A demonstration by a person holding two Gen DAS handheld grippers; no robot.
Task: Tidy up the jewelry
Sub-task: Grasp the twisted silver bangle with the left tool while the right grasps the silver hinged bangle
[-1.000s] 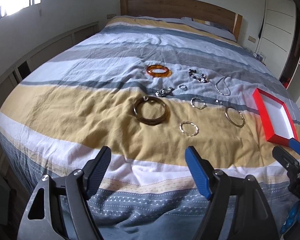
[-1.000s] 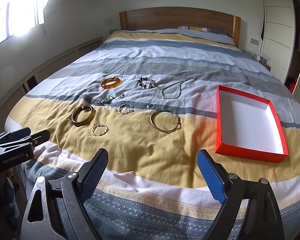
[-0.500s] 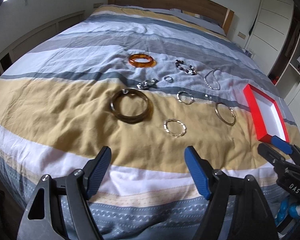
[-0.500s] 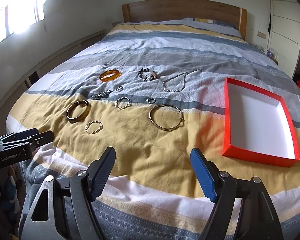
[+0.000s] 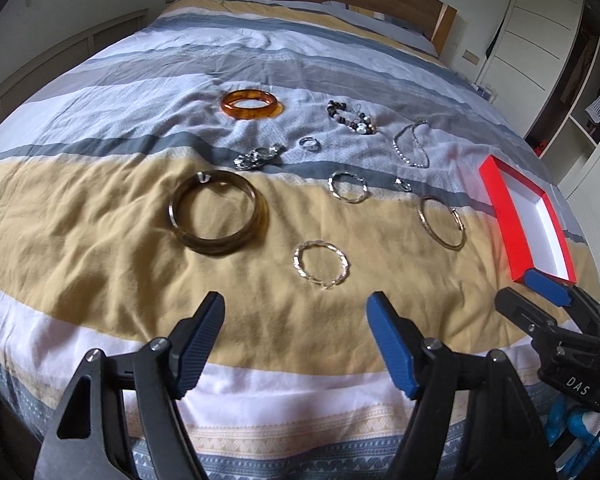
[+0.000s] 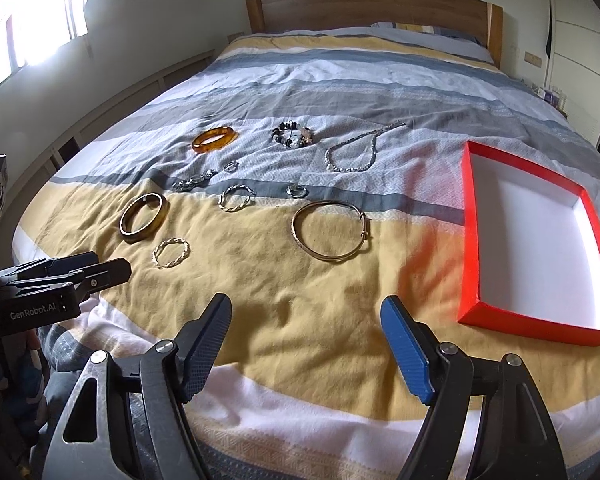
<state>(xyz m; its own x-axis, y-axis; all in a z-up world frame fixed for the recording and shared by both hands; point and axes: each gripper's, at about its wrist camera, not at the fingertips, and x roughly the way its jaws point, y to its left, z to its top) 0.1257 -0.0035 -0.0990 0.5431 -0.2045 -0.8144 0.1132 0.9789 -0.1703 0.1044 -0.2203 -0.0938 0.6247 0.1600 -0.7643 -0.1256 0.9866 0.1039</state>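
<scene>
Several pieces of jewelry lie on the striped bedspread (image 5: pixel 80 248). A dark brown bangle (image 5: pixel 216 212) and a twisted silver bracelet (image 5: pixel 321 265) lie just ahead of my left gripper (image 5: pixel 296 312), which is open and empty. A thin gold bangle (image 6: pixel 330 235) lies ahead of my right gripper (image 6: pixel 306 316), also open and empty. An amber bangle (image 5: pixel 252 103), a beaded bracelet (image 5: pixel 350 117) and a silver chain necklace (image 6: pixel 354 148) lie farther back. A red box (image 6: pixel 474 216) with a white inside sits open and empty at the right.
A silver watch chain (image 5: pixel 260 156), two small rings (image 5: pixel 310 143) (image 6: pixel 297 191) and a second twisted bracelet (image 6: pixel 237 198) lie mid-bed. The wooden headboard (image 6: pixel 372 8) is at the far end. White wardrobes (image 5: pixel 540 40) stand to the right.
Both grippers have moved forward over the foot of the bed, closer to the jewelry. Both stay open. Nothing on the bed has moved.
</scene>
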